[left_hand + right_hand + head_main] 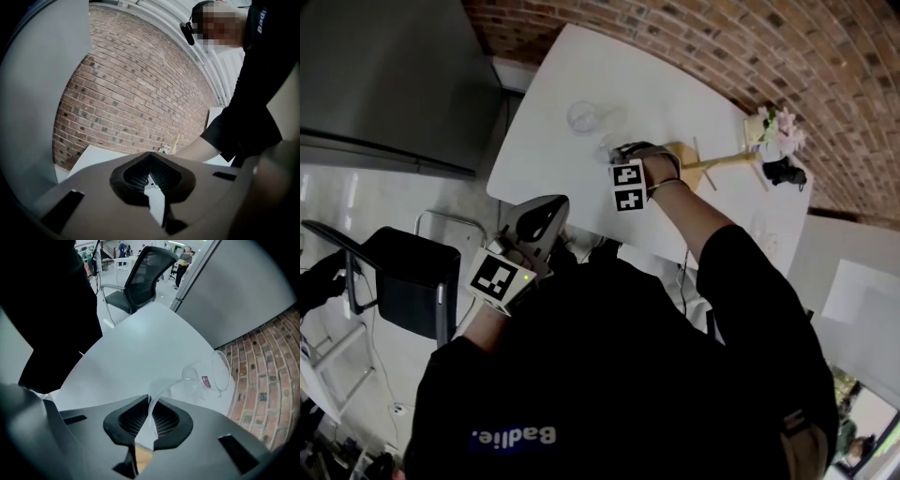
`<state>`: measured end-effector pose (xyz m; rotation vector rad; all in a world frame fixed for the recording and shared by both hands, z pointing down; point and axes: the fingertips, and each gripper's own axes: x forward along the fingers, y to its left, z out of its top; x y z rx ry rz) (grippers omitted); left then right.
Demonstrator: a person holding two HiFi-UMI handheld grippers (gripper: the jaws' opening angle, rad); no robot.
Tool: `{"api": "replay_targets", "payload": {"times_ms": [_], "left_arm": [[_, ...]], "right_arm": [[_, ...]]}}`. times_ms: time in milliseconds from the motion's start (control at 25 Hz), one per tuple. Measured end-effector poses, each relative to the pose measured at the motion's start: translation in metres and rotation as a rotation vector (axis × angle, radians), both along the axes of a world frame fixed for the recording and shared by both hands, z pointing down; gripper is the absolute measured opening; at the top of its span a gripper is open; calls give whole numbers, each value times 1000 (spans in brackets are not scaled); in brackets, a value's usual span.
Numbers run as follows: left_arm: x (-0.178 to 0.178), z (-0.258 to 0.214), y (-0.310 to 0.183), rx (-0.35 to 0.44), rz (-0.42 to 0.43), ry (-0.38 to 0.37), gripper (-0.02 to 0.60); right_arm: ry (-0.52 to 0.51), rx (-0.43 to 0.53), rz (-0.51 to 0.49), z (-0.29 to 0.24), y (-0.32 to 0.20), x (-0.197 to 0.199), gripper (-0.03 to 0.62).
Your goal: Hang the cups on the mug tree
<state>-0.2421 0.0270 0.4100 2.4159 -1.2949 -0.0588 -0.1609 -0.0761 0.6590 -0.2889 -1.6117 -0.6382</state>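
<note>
Black-clad shoulders and arms of the person fill the lower half of the head view. At lower left, the left claw is held level just off the near edge of the white surface. The left gripper view shows its jaws pressed together with nothing between them, facing the red brick wall.

At the centre of the head view, the right hand reaches over the white surface and points the right claw steeply down. In the right gripper view its jaws are closed on the thin rim of a clear glass cup, whose curved wall arcs up and to the right out of the dark pads.

A second clear glass cup with a small red sticker lies on its side on the surface, up and right of the jaws in that view. In the head view it sits up and left of the right hand, near it but apart.

Just right of the right hand in the head view stands the light wooden mug tree, with no cup on the pegs that show. Beyond it, near the right end of the surface, are a small bunch of pale flowers and a small black object.

A black office chair stands on the floor at the left.
</note>
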Motion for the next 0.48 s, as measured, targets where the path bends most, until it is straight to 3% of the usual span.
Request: {"api": "replay_targets", "payload": {"times_ms": [480], "left_arm": [[13,-7,-7,20,94,-13,0]], "right_arm": [[-277,-61,279,-76,38,8,46]]}}
